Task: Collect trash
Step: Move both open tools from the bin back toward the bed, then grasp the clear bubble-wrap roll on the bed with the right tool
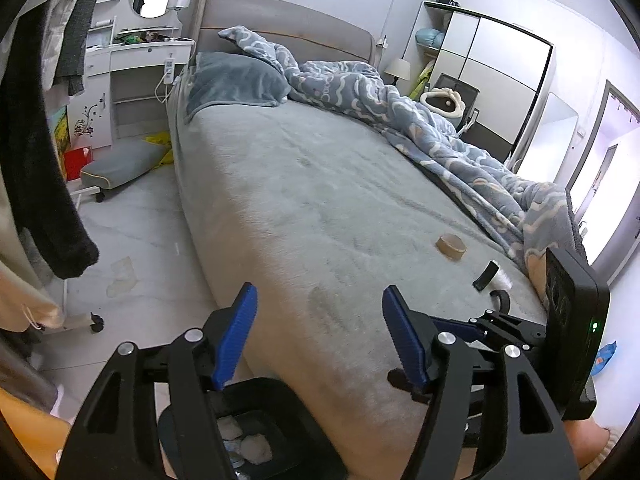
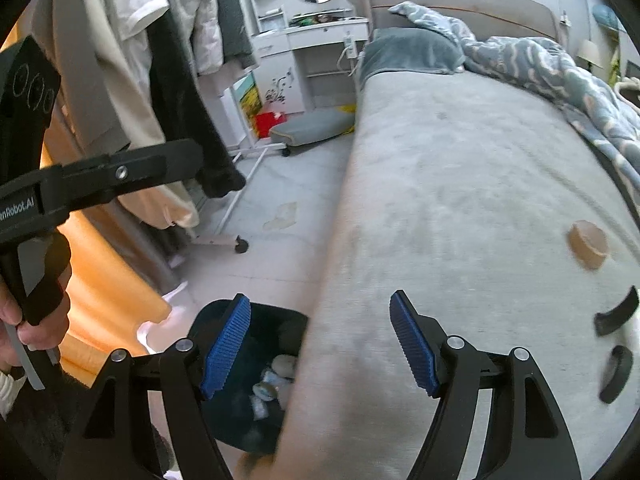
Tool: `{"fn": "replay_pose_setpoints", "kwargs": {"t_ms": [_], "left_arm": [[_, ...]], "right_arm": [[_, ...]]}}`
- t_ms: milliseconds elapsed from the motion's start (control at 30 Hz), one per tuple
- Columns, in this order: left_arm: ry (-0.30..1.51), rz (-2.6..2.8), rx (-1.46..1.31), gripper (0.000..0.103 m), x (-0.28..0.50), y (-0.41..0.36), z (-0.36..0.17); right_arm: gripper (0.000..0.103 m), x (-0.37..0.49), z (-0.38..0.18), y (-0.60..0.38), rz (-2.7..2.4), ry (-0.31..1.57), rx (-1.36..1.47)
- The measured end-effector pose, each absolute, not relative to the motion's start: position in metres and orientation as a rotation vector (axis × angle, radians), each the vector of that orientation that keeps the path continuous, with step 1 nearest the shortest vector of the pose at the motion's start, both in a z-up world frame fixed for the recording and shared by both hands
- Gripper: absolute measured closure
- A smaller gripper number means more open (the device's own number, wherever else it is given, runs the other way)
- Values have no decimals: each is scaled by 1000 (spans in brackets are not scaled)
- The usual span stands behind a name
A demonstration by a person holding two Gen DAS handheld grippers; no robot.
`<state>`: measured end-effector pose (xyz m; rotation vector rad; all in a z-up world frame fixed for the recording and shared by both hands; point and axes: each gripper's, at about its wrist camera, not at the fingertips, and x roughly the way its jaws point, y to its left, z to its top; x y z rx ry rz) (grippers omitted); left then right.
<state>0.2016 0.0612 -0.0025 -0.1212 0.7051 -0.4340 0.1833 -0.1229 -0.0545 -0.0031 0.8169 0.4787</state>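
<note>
Clothing (image 1: 60, 128) hangs at nine o'clock in the left wrist view, on a wheeled rack (image 1: 86, 320) standing on the pale floor (image 1: 152, 232). Below it, at seven o'clock, we note a dark trash bin (image 1: 276, 396) against the side of the bed (image 1: 320, 208), with crumpled white paper (image 1: 254, 450) inside it. The left gripper (image 1: 318, 312) stands with its blue pads (image 1: 236, 332) well apart and nothing between them; it hangs over the bed's near edge, above the bin. On the grey bed cover, at about three o'clock, we record a round tan piece (image 1: 451, 246) lying flat and alone. Just beyond it, toward four o'clock, lie a small dark flat piece (image 1: 485, 275) and a dark curved piece (image 1: 502, 300), close together; what they are we cannot tell. A blue patterned blanket (image 1: 420, 120) is bunched along the far side of the bed.

In the right wrist view, the left gripper's black body (image 2: 100, 184) crosses at nine o'clock, held by a hand (image 2: 24, 324). The bin (image 2: 224, 412) sits at six o'clock, with pale scraps (image 2: 272, 380) in it. The right gripper (image 2: 320, 316) likewise shows its jaws spread wide and empty, one pad over the bin and the other over the bed. The tan round piece (image 2: 588, 246) lies at three o'clock, well apart from both pads, with two dark curved pieces (image 2: 616, 340) at four o'clock.
</note>
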Motion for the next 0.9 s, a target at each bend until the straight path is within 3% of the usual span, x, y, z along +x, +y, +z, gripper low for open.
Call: {"fn": "replay_pose_setpoints", "kwargs": {"t_ms": [900], "left_arm": [[739,-554,-80,29,225,-46,-16]], "right_arm": [[29,190,-48,-266,274,772,39]]}}
